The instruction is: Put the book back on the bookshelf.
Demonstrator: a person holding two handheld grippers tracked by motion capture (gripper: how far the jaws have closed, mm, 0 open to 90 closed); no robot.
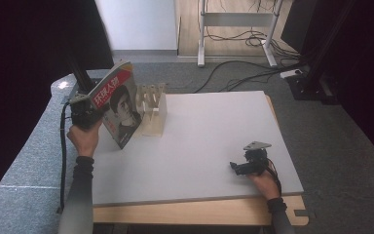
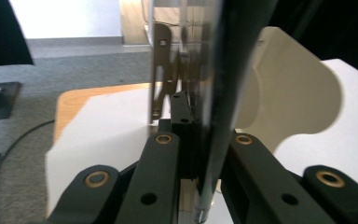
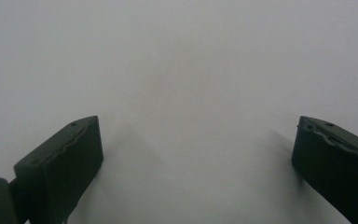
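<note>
1. High view: the left claw (image 1: 88,113) is clamped on a magazine (image 1: 119,104) held upright and tilted at the left edge of the white tabletop (image 1: 209,141) — just beside a pale wooden rack (image 1: 153,108). Its cover shows a portrait under a red title band. The right claw (image 1: 237,167) rests near the front right. Grey carpet (image 1: 331,126) and cables (image 1: 246,73) lie beyond.
2. Left gripper view: the jaws pinch the magazine's thin edge (image 2: 214,116); the rack (image 2: 293,98) stands close behind.
3. Right gripper view: jaws spread wide apart over bare tabletop (image 3: 191,84) — nothing between them.
</note>
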